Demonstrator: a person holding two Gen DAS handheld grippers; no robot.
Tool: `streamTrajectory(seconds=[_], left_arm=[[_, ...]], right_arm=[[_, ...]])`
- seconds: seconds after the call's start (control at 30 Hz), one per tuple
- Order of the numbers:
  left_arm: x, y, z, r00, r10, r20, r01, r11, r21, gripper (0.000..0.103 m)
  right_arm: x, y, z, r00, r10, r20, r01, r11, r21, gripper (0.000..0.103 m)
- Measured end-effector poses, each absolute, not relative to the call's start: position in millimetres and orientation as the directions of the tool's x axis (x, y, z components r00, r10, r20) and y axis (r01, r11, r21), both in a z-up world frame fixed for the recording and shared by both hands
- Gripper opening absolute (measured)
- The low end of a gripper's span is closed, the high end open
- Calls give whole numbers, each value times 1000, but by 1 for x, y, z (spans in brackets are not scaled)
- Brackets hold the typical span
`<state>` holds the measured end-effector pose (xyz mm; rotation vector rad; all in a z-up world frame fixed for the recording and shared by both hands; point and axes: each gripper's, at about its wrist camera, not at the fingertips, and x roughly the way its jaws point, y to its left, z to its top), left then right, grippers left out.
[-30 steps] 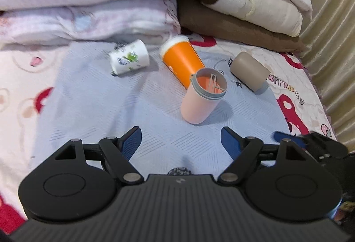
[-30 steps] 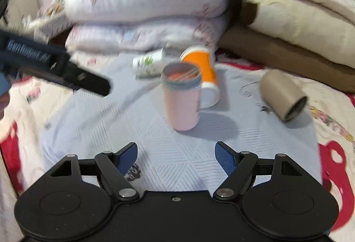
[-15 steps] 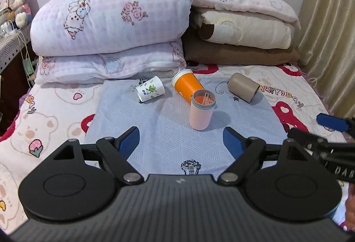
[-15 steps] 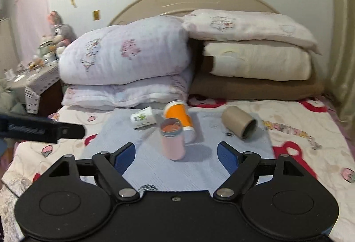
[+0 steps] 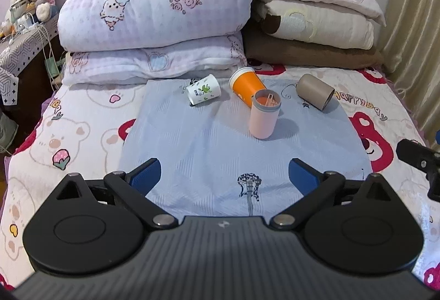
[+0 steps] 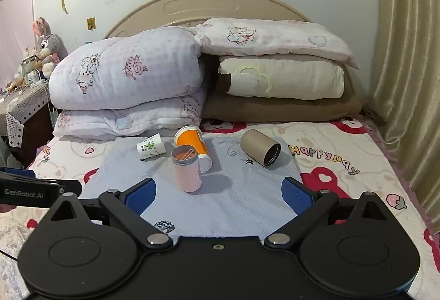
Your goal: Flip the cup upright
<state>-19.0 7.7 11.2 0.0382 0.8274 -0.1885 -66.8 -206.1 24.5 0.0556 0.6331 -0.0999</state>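
Left wrist view shows the left gripper (image 5: pixel 223 175) nearest, jaws spread wide and holding nothing, above a pale blue cloth (image 5: pixel 209 146). Right wrist view shows the right gripper (image 6: pixel 218 191) likewise wide apart and empty. Farther along the cloth, the pink cup (image 5: pixel 264 117) stands upright, mouth up. Just behind it, touching, an orange cup (image 5: pixel 246 85) lies on its side. A white printed cup (image 5: pixel 204 90) lies to its left, a tan cup (image 5: pixel 315 91) to its right. Stacked pillows (image 5: pixel 154 11) sit beyond.
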Motion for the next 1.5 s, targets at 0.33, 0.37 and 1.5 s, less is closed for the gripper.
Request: streamTrajectory(seconds=[0.33, 0.37, 1.5], left_arm=[[-24, 10, 7, 651, -120, -750, 174, 985, -7, 101], [-23, 10, 6, 648, -113, -753, 172, 985, -1, 101], [-17, 17, -1, 634, -19, -773, 114, 991, 69, 101]], right_arm=[[-66, -199, 23, 783, -100, -614, 120, 993, -10, 100], [-67, -198, 22, 782, -102, -615, 119, 993, -13, 100], [-69, -200, 16, 775, -108, -623, 142, 990, 4, 100]])
